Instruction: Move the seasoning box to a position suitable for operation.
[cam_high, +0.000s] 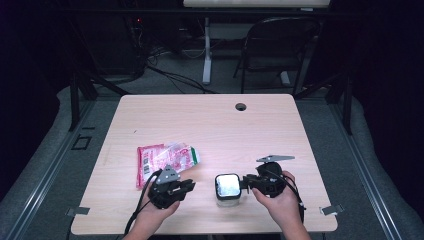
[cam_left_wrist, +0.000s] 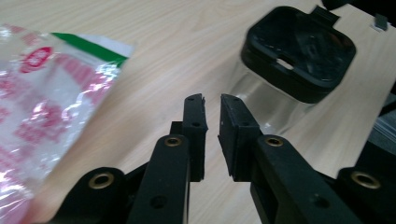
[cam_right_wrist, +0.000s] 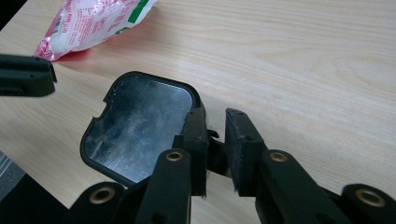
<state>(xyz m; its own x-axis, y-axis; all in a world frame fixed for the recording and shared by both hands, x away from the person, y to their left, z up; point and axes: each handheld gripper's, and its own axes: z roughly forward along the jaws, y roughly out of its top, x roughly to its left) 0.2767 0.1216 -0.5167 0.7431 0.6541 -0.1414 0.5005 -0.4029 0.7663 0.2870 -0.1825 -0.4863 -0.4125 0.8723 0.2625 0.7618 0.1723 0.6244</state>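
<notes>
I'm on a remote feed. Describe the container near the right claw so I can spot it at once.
On the wooden table, look at the near edge, between the person's two hands. The container is a clear, squarish jar with a black rim, just left of the right claw. Unlike the flat red-and-white plastic bag farther left, it stands upright and rigid.

- The table (cam_high: 210, 120) has a light wood top with a round cable hole (cam_high: 241, 106) near its far edge.
- Beyond the table stands a dark folding chair (cam_high: 275, 47).
- Left of the chair, a white post (cam_high: 206, 50) rises from grey carpet (cam_high: 165, 82).
- Black cables (cam_high: 170, 75) trail across the carpet.
</notes>
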